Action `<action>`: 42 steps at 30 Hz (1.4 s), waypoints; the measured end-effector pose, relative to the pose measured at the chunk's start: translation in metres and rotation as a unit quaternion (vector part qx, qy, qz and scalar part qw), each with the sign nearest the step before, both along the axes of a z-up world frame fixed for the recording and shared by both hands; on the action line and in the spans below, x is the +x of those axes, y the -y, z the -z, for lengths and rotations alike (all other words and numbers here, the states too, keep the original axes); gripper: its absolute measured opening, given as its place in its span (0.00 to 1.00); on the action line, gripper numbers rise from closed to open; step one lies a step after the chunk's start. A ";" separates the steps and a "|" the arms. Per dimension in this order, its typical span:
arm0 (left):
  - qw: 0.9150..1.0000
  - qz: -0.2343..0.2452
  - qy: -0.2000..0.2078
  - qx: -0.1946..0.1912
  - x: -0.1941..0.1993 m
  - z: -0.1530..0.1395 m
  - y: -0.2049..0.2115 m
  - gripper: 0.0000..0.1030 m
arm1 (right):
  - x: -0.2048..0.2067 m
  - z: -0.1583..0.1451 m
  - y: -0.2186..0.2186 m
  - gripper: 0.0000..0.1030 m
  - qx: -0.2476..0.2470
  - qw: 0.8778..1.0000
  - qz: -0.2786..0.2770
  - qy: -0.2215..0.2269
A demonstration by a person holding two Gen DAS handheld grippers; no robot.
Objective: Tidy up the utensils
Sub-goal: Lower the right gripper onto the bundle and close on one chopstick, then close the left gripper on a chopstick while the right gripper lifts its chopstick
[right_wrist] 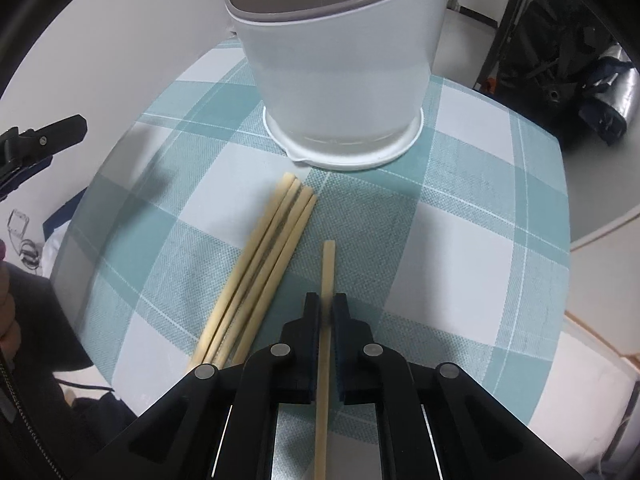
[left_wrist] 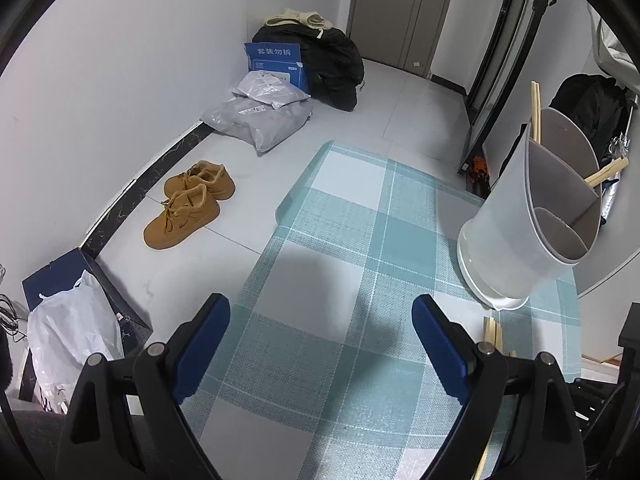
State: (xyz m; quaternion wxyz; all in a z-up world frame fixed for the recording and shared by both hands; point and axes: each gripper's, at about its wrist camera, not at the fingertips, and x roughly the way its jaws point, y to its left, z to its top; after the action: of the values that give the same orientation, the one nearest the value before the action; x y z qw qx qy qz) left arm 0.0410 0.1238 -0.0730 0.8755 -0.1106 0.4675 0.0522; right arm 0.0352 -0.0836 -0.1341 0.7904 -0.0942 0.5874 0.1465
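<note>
A white utensil holder (right_wrist: pixel 340 68) with grey inner dividers stands on a teal checked table (right_wrist: pixel 460 240). In the left wrist view the holder (left_wrist: pixel 532 216) has wooden chopsticks (left_wrist: pixel 535 108) standing in it. My right gripper (right_wrist: pixel 327 304) is shut on a single wooden chopstick (right_wrist: pixel 328 264) just above the table. Several loose chopsticks (right_wrist: pixel 264 268) lie in a bundle to its left, in front of the holder. My left gripper (left_wrist: pixel 320 336) is open and empty above the table's left part; its fingertip (right_wrist: pixel 60 128) shows in the right wrist view.
Off the table's left edge the floor holds tan shoes (left_wrist: pixel 188 204), grey parcels (left_wrist: pixel 260 116), a blue box (left_wrist: pixel 276 60), a black bag (left_wrist: pixel 332 64) and a white plastic bag (left_wrist: pixel 72 340). A door (left_wrist: pixel 404 8) is behind.
</note>
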 end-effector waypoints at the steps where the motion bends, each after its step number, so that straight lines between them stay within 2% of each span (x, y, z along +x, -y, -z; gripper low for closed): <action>1: 1.000 0.001 0.000 0.001 0.000 0.000 0.000 0.87 | 0.001 0.000 -0.002 0.06 -0.003 1.000 -0.004 0.003; 6: 1.000 0.007 -0.003 0.018 -0.002 0.004 0.006 0.87 | 0.001 0.000 -0.016 0.11 -0.008 0.999 -0.028 0.028; 10: 0.999 0.031 -0.017 0.031 -0.003 0.009 0.017 0.87 | 0.011 0.000 -0.012 0.05 0.013 0.999 -0.016 0.032; 13: 0.994 0.095 -0.060 -0.010 -0.001 0.024 0.035 0.87 | 0.025 -0.003 0.003 0.05 0.046 0.998 0.001 0.039; 17: 0.984 0.152 -0.087 0.018 -0.004 0.037 0.065 0.87 | 0.029 -0.014 0.034 0.05 0.112 0.991 0.056 0.049; 21: 0.976 0.194 -0.090 0.028 -0.010 0.039 0.088 0.87 | 0.033 -0.023 0.065 0.05 0.191 0.973 0.116 0.052; 25: 0.972 0.205 -0.108 0.044 -0.009 0.048 0.097 0.87 | 0.035 -0.027 0.102 0.05 0.276 0.942 0.184 0.049; 27: 0.971 0.209 -0.111 0.041 -0.009 0.049 0.099 0.87 | 0.036 -0.026 0.118 0.05 0.302 0.928 0.212 0.047; 30: 0.968 0.216 -0.119 0.050 -0.006 0.051 0.104 0.87 | 0.035 -0.029 0.132 0.05 0.313 0.919 0.231 0.060; 33: 0.969 0.213 -0.117 0.050 -0.004 0.050 0.104 0.87 | 0.029 -0.036 0.137 0.05 0.322 0.913 0.238 0.074; 39: 0.971 0.200 -0.125 0.048 0.008 0.052 0.096 0.87 | 0.020 -0.043 0.168 0.05 0.347 0.891 0.275 0.096; 42: 0.971 0.195 -0.131 0.043 0.015 0.053 0.096 0.87 | 0.012 -0.042 0.169 0.05 0.350 0.883 0.299 0.095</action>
State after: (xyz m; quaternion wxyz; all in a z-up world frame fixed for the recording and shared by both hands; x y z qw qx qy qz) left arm 0.0563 0.0283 -0.1260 0.8035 0.0284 0.5884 -0.0856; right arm 0.0475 -0.2529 -0.0922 0.8299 0.3554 0.4206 0.0893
